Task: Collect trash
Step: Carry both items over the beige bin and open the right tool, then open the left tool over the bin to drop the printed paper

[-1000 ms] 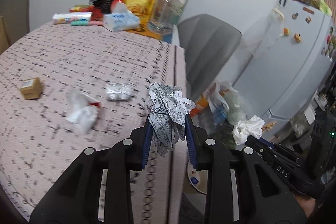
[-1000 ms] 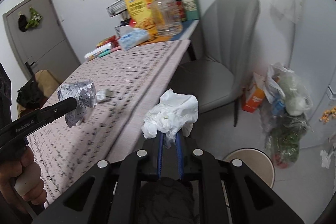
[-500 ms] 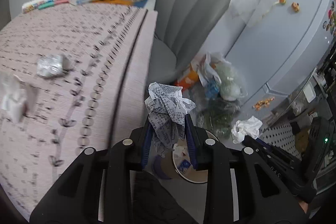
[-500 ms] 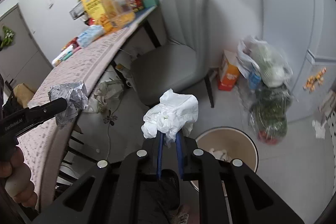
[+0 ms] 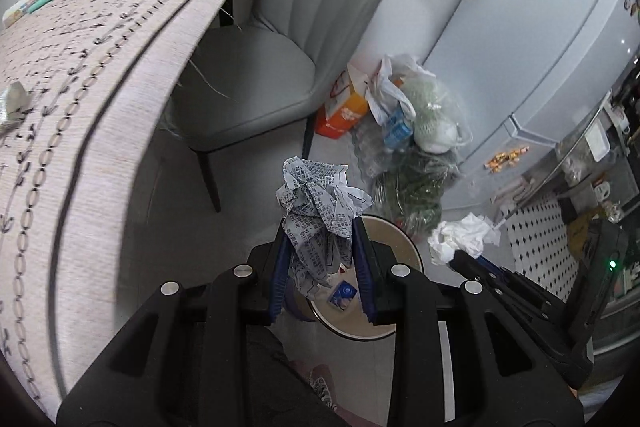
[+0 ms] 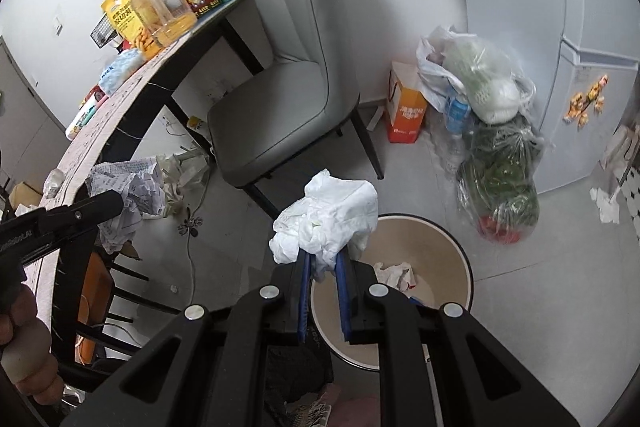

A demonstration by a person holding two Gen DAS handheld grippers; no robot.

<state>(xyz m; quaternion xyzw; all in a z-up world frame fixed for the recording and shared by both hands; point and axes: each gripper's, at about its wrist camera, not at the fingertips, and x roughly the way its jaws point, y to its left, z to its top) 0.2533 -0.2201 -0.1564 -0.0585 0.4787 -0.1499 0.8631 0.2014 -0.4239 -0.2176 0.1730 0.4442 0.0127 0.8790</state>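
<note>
Both grippers now hang over the floor beside the chair (image 6: 292,95), away from the worktop (image 5: 92,75) they faced a second ago. The left gripper (image 5: 320,251) clamps a printed paper wad (image 5: 318,203); the right gripper (image 6: 324,267) pinches a white tissue (image 6: 332,215). Below them stands the round bin (image 6: 440,239), now in full view, holding crumpled paper (image 6: 394,273) and a small blue packet (image 5: 342,294).
</note>
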